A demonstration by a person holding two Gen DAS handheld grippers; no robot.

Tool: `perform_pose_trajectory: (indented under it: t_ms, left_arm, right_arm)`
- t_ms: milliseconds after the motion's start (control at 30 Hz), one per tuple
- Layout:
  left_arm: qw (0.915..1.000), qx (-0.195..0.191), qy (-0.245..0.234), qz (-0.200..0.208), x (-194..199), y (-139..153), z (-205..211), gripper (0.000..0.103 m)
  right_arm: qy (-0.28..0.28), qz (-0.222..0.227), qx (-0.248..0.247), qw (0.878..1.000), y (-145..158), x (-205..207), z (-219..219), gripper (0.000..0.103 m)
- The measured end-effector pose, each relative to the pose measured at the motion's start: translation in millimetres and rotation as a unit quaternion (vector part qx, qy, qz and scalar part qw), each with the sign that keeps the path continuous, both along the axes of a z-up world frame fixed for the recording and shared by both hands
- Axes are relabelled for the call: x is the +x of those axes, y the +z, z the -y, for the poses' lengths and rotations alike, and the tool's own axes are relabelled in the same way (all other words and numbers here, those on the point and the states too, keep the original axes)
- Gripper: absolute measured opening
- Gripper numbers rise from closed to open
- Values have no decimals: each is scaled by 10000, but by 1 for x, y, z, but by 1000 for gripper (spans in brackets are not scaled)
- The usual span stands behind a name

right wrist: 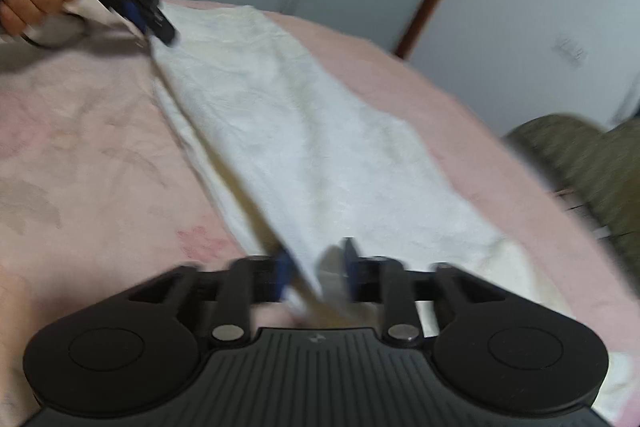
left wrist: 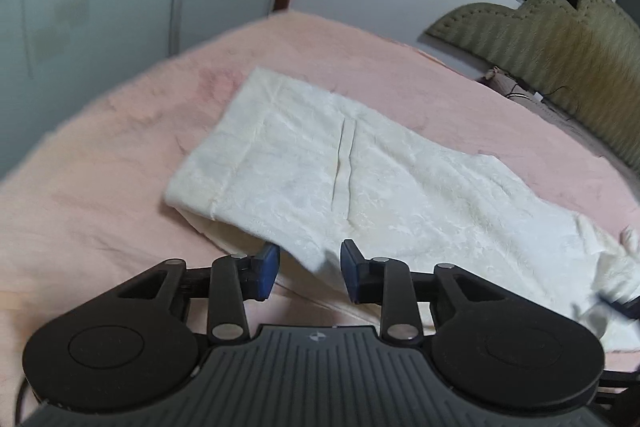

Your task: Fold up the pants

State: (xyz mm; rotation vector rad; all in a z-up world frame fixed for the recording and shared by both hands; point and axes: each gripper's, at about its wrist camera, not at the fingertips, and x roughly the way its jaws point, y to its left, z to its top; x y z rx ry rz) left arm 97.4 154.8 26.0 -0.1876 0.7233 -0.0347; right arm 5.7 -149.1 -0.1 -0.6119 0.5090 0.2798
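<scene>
pants: looked soft, light, limp | best taken at hem corners | left gripper, right gripper: fingers spread, cloth edge between, unpinched

1. My left hand-held gripper has its jaws apart, with a corner of the white pants lying in the gap, so the space between the pads is partly taken up.
2. Left of the pants, the pink bed cover lies bare and flat; I could pass there.
3. Beyond the pants, a strip of bare cover runs up to the olive headboard, which walls off that side.
4. My right hand-held gripper has cloth filling its gap too; the frame is blurred.
5. In the right wrist view, the bed left of the pants is bare.
</scene>
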Motion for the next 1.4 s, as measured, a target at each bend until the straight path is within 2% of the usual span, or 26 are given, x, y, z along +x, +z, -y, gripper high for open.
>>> perform_pose_trajectory:
  t_ms: [33, 133, 200, 300, 367, 400, 467, 533, 600, 667, 767, 800, 867, 900, 1033, 1100, 1167, 1233, 1300, 1333, 1367, 1400]
  left_arm:
    - [9999, 92, 34, 58, -5, 4, 4, 39]
    - [9990, 321, 43, 307, -20, 14, 21, 39]
    - [9974, 483, -112, 518, -28, 22, 39, 41]
    - [9938, 585, -645, 686, -39, 28, 73, 46]
    - [9872, 686, -1212, 775, -47, 27, 102, 51]
    - [9822, 787, -1481, 851, -52, 26, 117, 55]
    - [9687, 1069, -1998, 1013, -63, 21, 148, 58]
    - [9544, 1345, -2413, 1129, -74, 15, 174, 59]
    - [9398, 1581, -2776, 1212, -81, 8, 195, 59]
    - [9206, 1815, -3169, 1382, -88, 1, 216, 61]
    - [8931, 2242, -3509, 1700, -93, -11, 245, 62]
    - [8855, 2398, -3563, 1772, -93, -17, 255, 62]
    - [8743, 2652, -3628, 1837, -90, -27, 267, 62]
    - [8701, 2745, -3645, 1861, -89, -31, 272, 62]
    - [8568, 2899, -3800, 1936, -90, -42, 279, 63]
    - [8460, 3052, -3875, 2024, -93, -47, 289, 65]
    - [8325, 3276, -3924, 2135, -94, -55, 296, 67]
    - [8215, 3489, -3908, 2249, -94, -61, 302, 69]
    - [8164, 3638, -3855, 2293, -91, -67, 307, 70]
    - [8160, 3688, -3827, 2273, -88, -70, 310, 70]
    - [8156, 3723, -3813, 2255, -87, -73, 312, 70]
    - [8144, 3762, -3796, 2260, -87, -75, 313, 70]
  right_arm:
    - [-49, 133, -102, 9998, 2, -6, 0, 66]
    - [80, -75, 324, 9994, 15, -21, 17, 66]
    - [-48, -175, 674, 9976, 23, -31, 33, 66]
    - [-541, -158, 1118, 9921, 31, -41, 66, 66]
    - [-913, -225, 1645, 9819, 34, -46, 96, 67]
    - [-1103, -295, 2007, 9730, 34, -47, 112, 69]
    - [-1465, -535, 2802, 9472, 28, -45, 143, 82]
    - [-1824, -984, 3442, 9157, 14, -44, 171, 83]
    - [-2072, -918, 3922, 8915, 8, -51, 187, 84]
    - [-1936, -795, 4654, 8600, 10, -53, 203, 84]
    - [-1979, -708, 5629, 7993, 5, -37, 230, 84]
    - [-2088, -769, 5914, 7751, 1, -32, 243, 84]
    - [-2238, -1031, 6485, 7202, -18, -14, 254, 84]
    - [-2236, -1027, 6657, 7045, -23, -9, 255, 84]
    - [-2254, -1129, 6914, 6771, -27, 8, 246, 84]
    - [-2253, -1175, 7072, 6598, -30, 15, 243, 84]
    - [-2329, -1140, 7311, 6310, -34, 19, 246, 84]
    - [-2252, -1085, 7691, 5882, -38, 15, 250, 85]
    - [-1972, -957, 8100, 5439, -41, 8, 255, 85]
    - [-1859, -893, 8229, 5295, -42, 5, 256, 85]
    - [-1793, -863, 8290, 5226, -40, 1, 259, 85]
    - [-1779, -858, 8281, 5247, -39, 1, 259, 85]
